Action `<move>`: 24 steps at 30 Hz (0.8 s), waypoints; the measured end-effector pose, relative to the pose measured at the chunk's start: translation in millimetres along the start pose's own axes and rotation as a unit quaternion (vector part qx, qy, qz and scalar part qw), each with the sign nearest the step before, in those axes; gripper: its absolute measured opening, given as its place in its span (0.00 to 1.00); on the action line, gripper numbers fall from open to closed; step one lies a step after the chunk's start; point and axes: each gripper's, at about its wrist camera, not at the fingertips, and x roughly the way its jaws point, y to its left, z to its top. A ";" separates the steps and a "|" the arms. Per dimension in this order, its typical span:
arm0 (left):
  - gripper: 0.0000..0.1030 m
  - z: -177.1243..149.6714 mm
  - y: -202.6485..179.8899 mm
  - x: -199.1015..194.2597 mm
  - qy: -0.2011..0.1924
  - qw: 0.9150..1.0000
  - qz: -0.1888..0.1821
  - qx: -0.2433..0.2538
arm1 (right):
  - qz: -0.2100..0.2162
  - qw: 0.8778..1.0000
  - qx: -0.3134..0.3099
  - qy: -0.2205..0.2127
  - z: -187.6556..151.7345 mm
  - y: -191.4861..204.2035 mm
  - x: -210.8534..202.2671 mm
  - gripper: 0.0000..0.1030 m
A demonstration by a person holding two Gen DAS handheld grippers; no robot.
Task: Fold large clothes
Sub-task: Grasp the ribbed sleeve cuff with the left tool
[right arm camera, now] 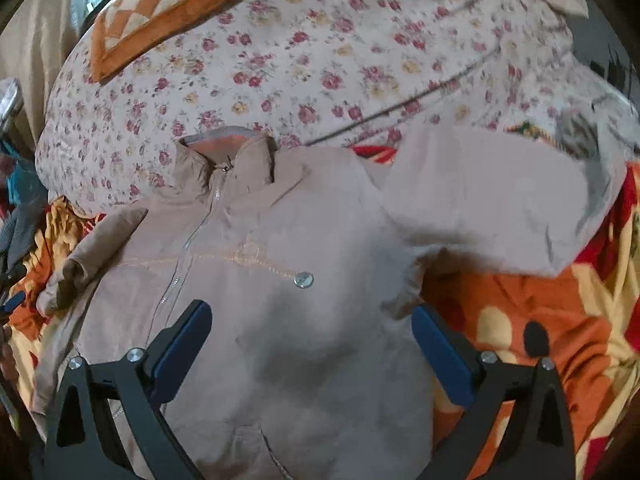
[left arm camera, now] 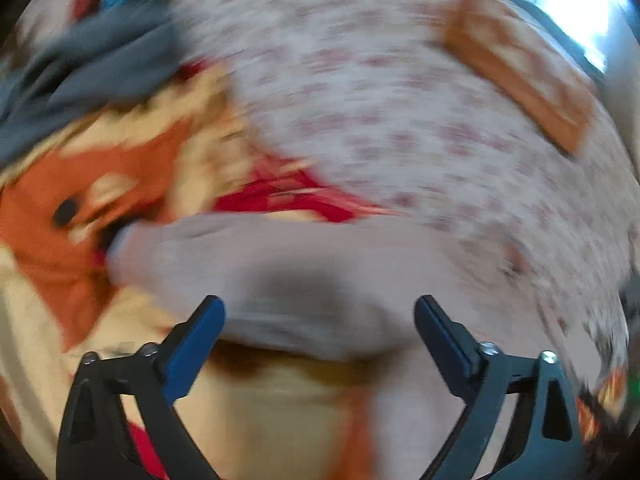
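Note:
A beige zip-up jacket [right arm camera: 280, 320] lies front up on the bed, collar [right arm camera: 228, 148] toward the far side. One sleeve [right arm camera: 500, 200] stretches out to the right; the other sleeve [right arm camera: 92, 248] is bunched at the left. My right gripper [right arm camera: 312, 316] hovers open over the jacket's chest, with nothing pinched between its blue pads. The left wrist view is motion-blurred: a beige sleeve-like part of the jacket [left arm camera: 280, 272] runs across in front of my left gripper [left arm camera: 318, 312], which stands wide open with no cloth caught between its pads.
Under the jacket lies an orange, red and yellow blanket [right arm camera: 540, 320]. Behind it are a floral quilt [right arm camera: 320, 60] and an orange checked cushion [right arm camera: 160, 12]. A dark cord [right arm camera: 400, 108] crosses the quilt. Grey clothing [left arm camera: 100, 64] is heaped at the upper left.

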 end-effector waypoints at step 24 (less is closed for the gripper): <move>0.15 66.6 52.6 -51.0 -0.176 0.974 0.134 -0.039 | 0.001 0.997 -0.069 0.033 -9.6 33.7 17.2 0.99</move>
